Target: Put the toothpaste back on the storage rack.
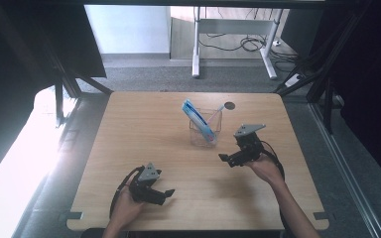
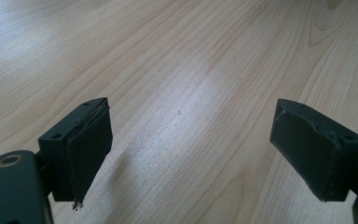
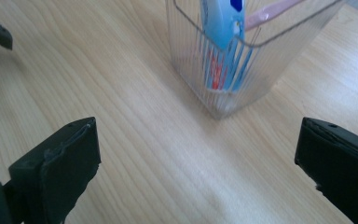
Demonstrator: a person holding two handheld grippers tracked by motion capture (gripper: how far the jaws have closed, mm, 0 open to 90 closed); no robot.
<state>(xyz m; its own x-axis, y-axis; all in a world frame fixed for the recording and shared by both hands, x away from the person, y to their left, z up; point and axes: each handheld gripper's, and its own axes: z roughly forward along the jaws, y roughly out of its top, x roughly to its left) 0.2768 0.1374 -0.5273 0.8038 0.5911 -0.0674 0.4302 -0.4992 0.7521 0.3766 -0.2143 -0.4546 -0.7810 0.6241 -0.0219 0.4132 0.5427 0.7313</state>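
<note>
Just ahead of my right gripper's (image 3: 200, 154) spread-apart jaws sits the clear holder (image 3: 242, 60) with the toothpaste tube (image 3: 221, 28); left gripper (image 2: 191, 149) idles agape too. Guessing next: ease forward, pinch the tube.

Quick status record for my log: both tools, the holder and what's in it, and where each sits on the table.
left tool: open, empty, low over the near left part of the table
right tool: open, empty, near side of the holder, apart from it
holder: clear ribbed plastic, upright, centre-right of the table
toothpaste tube: blue and white, leaning inside the holder
toothbrush: pink handle, leaning in the holder
contact: neither tool touches the holder
</note>
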